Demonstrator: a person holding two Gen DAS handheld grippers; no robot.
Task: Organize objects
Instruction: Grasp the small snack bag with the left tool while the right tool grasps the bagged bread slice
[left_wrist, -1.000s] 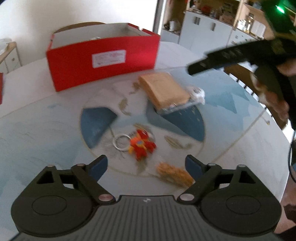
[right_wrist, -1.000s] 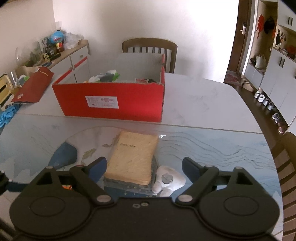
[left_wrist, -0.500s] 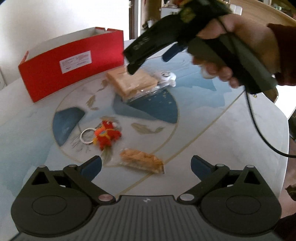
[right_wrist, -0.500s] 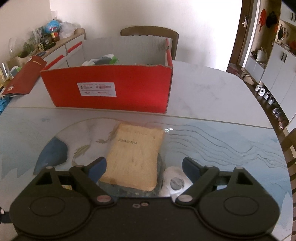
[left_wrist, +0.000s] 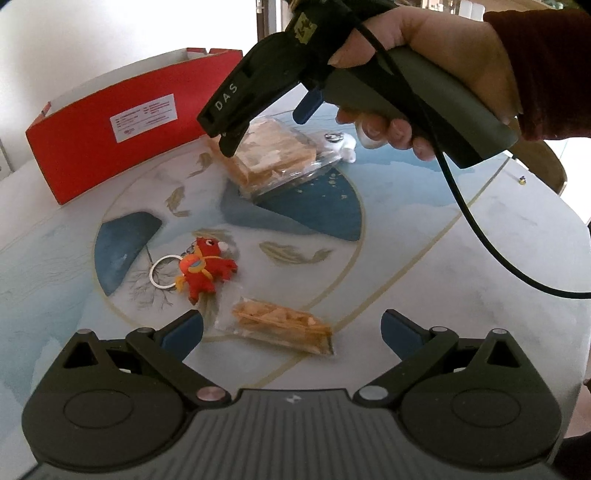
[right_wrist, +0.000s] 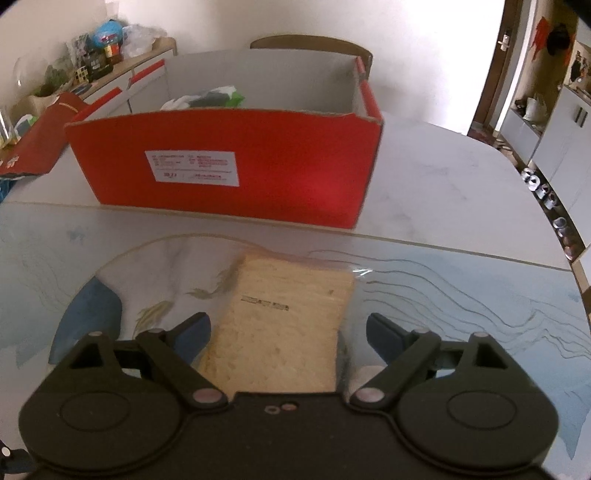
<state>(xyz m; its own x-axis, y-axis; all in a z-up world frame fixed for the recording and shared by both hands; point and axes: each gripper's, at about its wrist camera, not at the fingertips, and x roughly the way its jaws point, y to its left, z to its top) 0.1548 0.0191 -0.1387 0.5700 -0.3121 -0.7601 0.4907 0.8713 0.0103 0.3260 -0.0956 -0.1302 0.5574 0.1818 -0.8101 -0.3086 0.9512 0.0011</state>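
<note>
A round table printed with blue and gold patterns is carrying the work, with a sideboard and a chair showing behind it in the right wrist view. At its far side a red box is standing open, and a few soft, pale and green things are already lying inside it, so part of the tidying looks done.

The right gripper is hanging low over the bagged bread, its jaws spread wide with the loaf lying between them and not yet pinched. In the left wrist view the same tool is reaching over that loaf, and a small white object is lying just beyond the bag.

The left gripper is waiting with its jaws spread and nothing in them. A small snack packet is lying between its fingertips, slightly ahead, and a red keychain figure is resting ahead of the left jaw.

By this judgement four things are still waiting on the table: bread, white object, packet, keychain. The bread appears next for the box.
</note>
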